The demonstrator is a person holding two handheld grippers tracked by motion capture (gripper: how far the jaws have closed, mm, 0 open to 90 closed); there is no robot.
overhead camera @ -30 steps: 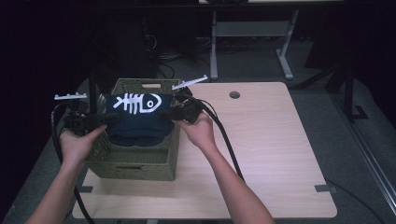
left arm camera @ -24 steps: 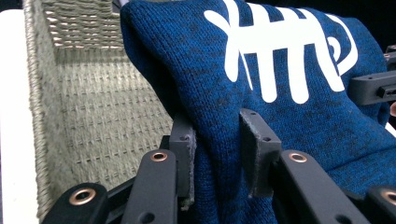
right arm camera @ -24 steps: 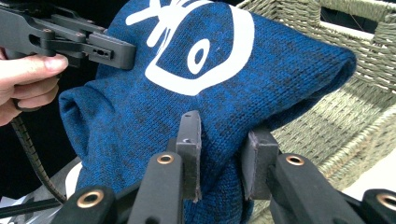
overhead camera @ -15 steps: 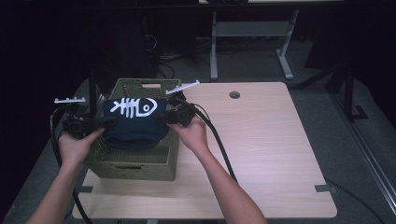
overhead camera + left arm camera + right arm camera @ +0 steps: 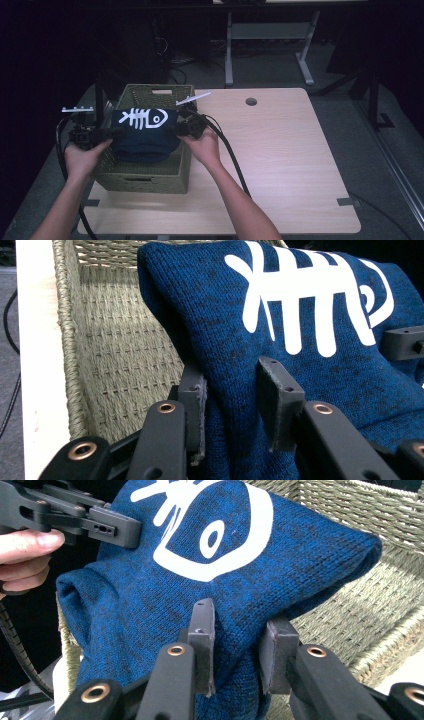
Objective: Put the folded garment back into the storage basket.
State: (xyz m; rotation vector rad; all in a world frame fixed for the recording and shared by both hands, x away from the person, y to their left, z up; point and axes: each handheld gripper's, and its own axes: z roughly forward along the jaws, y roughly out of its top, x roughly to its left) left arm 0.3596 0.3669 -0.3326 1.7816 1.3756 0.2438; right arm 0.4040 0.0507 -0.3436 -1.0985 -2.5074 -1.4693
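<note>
high view: blue sweater (image 5: 143,135) pinched between both tongs over basket (image 5: 150,177).

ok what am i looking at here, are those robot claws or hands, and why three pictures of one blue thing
Those are a person's own hands, each holding a hand-held gripper with two black jaws. The high view comes from a camera above the table and looks down on it. The other two views come from small cameras riding on the grippers, so each looks along its own jaws.

On the wooden table stands a woven basket. Above its opening hangs a folded blue sweater with a white fish-skeleton print. The left gripper pinches one end of it and the right gripper pinches the other end, so the sweater is stretched between them. Its lower part looks to dip into the basket. The left jaws have just been easing open a little, with the cloth between them.
</note>
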